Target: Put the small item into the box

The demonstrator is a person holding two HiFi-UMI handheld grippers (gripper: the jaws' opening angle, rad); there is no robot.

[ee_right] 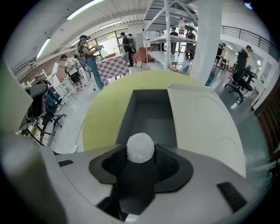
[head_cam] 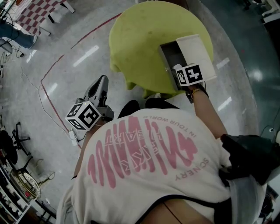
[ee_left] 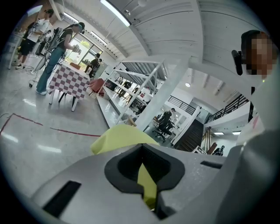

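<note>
A small white ball (ee_right: 140,148) sits between the pads of my right gripper (ee_right: 141,154), which is shut on it. That gripper (head_cam: 180,70) points steeply down over the near end of an open grey box (head_cam: 172,56), whose white lid (head_cam: 197,50) lies back to the right. In the right gripper view the box's empty grey inside (ee_right: 151,116) is just beyond the ball. The box stands on a round yellow-green table (head_cam: 135,39). My left gripper (head_cam: 100,85) hangs left of the table over the floor, its jaws nearly together with nothing in them.
The table's edge (ee_left: 122,136) shows past the left gripper (ee_left: 146,183). Red tape lines (head_cam: 52,70) and a white cable (head_cam: 43,105) run across the shiny floor. A checkered table (head_cam: 37,13), chairs and several people stand farther off.
</note>
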